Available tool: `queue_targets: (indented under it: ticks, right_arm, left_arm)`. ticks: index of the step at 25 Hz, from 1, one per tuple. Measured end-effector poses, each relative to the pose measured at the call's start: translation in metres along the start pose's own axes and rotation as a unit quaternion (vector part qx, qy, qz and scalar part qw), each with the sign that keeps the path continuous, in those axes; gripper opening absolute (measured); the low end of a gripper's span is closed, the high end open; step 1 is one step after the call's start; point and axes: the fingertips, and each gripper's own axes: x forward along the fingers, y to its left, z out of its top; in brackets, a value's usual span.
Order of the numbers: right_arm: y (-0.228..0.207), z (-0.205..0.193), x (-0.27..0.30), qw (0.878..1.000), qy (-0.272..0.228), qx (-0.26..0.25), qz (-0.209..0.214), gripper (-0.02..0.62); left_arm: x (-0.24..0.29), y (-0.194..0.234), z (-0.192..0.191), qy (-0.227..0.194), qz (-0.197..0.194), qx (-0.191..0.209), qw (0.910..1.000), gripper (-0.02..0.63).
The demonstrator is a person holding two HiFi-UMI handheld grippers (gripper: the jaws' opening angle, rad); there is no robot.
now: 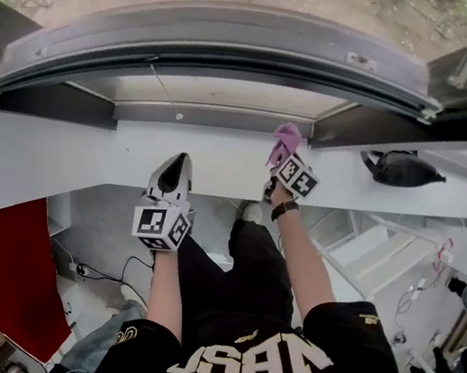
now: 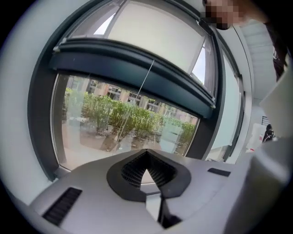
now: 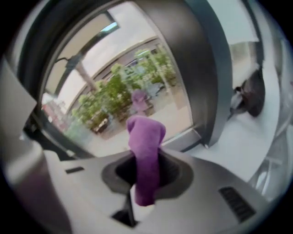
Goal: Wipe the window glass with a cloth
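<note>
Right gripper (image 1: pixel 281 159) is up at the window, jaws clamped on the purple cloth (image 3: pixel 145 148), which stands bunched above them, its top close in front of the window glass (image 3: pixel 132 98) near the lower frame. Left gripper (image 1: pixel 175 167) hangs lower over the white sill (image 1: pixel 82 154), jaws together with nothing between them. A black bag (image 1: pixel 401 169) lies on the sill off to the right

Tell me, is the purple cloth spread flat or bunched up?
Bunched up. The purple cloth stands as a narrow roll, pinched by the right tongs, and its rounded end sticks out past them.
</note>
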Motion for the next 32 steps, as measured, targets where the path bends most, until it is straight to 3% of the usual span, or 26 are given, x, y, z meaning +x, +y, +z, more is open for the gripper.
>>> queue_targets:
  ticks: [3,6,8,11,14,18,21,26,32]
  right_arm:
    - [0.08,-0.002,-0.084,0.986,0.001,-0.15,0.068,0.075]
    - [0.163,0.032,-0.173,0.96,-0.061,-0.239,0.133,0.075]
    - [0.209,0.057,-0.223,0.944,-0.103,-0.267,0.166,0.075]
    - [0.263,0.094,-0.289,0.922,-0.184,-0.282,0.191,0.075]
    - [0.304,0.124,-0.338,0.905,-0.264,-0.287,0.17,0.075]
    - [0.341,0.144,-0.376,0.883,-0.329,-0.293,0.161,0.075]
    - [0.35,0.145,-0.381,0.879,-0.343,-0.293,0.153,0.075]
    - [0.353,0.132,-0.379,0.885,-0.339,-0.285,0.143,0.075]
    - [0.345,0.144,-0.378,0.889,-0.331,-0.286,0.139,0.076]
  left_arm:
    - [-0.03,-0.031,0.038,-0.005,-0.003,0.03,0.9995,0.018]
    - [-0.043,-0.05,0.083,-0.025,-0.028,0.01,0.9993,0.018]
    - [-0.049,-0.062,0.123,-0.054,-0.054,0.017,0.9969,0.018]
    - [-0.06,-0.085,0.177,-0.093,-0.094,0.068,0.9889,0.018]
    - [-0.07,-0.098,0.217,-0.117,-0.104,0.117,0.9807,0.018]
    - [-0.083,-0.101,0.238,-0.147,-0.113,0.135,0.9733,0.018]
    - [-0.091,-0.104,0.241,-0.153,-0.121,0.133,0.9716,0.018]
    - [-0.104,-0.109,0.247,-0.158,-0.153,0.125,0.9675,0.018]
    - [-0.094,-0.12,0.257,-0.151,-0.151,0.119,0.9696,0.018]
